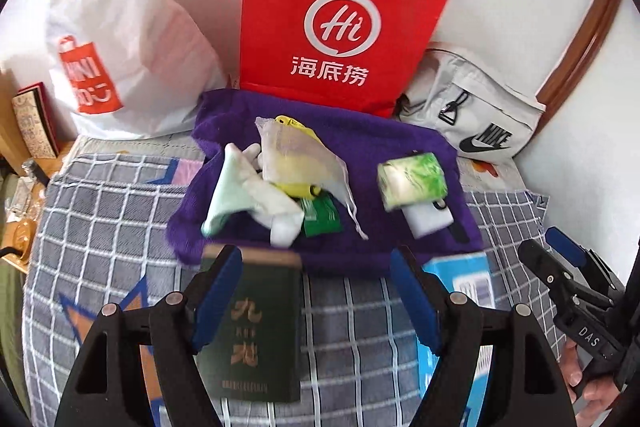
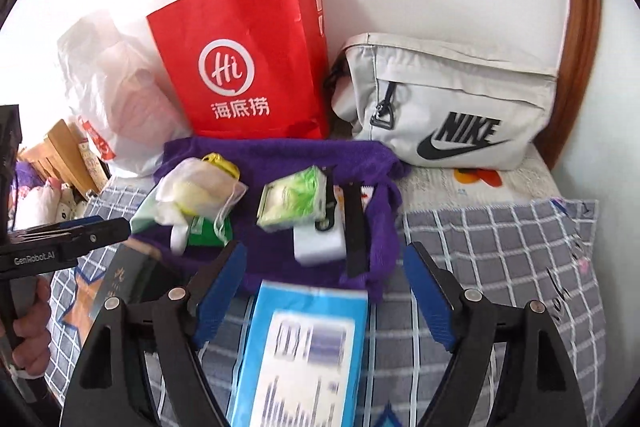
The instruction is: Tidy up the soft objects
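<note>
Left wrist: left gripper jaws apart over dark green box; right gripper jaws apart over glossy blue packet.

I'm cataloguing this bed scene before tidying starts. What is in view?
paper bag: one, red, at the wall
plastic bag: one, white, left of the paper bag
Nike bag: one, pale grey, right of the paper bag
towel: one, purple, spread on the checked cover
tissue pack: one, green-white, on the towel
mesh pouch: one, translucent, on the towel
green booklet: one, dark, between open left jaws
blue packet: one, between open right jaws
left hand-held gripper: open
right hand-held gripper: open
</note>
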The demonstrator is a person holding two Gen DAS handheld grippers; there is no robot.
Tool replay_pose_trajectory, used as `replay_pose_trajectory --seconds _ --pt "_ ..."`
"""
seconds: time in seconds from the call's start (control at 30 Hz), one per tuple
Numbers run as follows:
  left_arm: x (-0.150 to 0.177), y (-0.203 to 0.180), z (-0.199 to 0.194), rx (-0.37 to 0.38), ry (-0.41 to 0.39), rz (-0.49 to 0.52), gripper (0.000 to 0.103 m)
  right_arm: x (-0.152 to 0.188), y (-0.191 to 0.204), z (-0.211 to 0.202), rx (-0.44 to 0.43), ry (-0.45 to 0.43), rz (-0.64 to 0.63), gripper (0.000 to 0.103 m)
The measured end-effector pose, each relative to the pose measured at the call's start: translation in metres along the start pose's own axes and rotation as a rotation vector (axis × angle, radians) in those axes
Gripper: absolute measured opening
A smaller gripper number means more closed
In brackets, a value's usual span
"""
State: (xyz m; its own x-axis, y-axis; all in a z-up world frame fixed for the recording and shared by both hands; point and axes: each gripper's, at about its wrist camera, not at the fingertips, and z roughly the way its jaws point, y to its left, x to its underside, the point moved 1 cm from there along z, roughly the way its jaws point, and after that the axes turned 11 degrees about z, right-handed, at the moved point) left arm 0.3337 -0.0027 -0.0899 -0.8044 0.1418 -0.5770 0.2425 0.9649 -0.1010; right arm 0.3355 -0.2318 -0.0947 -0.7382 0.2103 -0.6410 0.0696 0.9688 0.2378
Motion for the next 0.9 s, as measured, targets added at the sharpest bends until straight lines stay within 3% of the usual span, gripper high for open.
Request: replay_pose_trajectory --seconds 0.23,0.4,0.57,0.9 --pt "0.034 -0.017 -0.045 -0.065 -0.039 0.019 0.075 0.034 0.014 -0.051 0.016 -0.019 -0.03 0.087" --pt "0.058 -0.025 -0.076 -0.058 -0.066 0.035 0.075 0.057 0.017 -0.084 -0.018 -0.013 -0.007 0.091" --pt "0.087 -0.028 -0.105 -0.064 -0.087 0.021 0.077 0.081 0.022 -0.117 0.015 -0.032 -0.019 0.102" --pt "0.14 -0.043 -0.155 -0.076 -0.106 0.002 0.085 0.131 0.025 -0.174 -0.007 -0.068 -0.034 0.103"
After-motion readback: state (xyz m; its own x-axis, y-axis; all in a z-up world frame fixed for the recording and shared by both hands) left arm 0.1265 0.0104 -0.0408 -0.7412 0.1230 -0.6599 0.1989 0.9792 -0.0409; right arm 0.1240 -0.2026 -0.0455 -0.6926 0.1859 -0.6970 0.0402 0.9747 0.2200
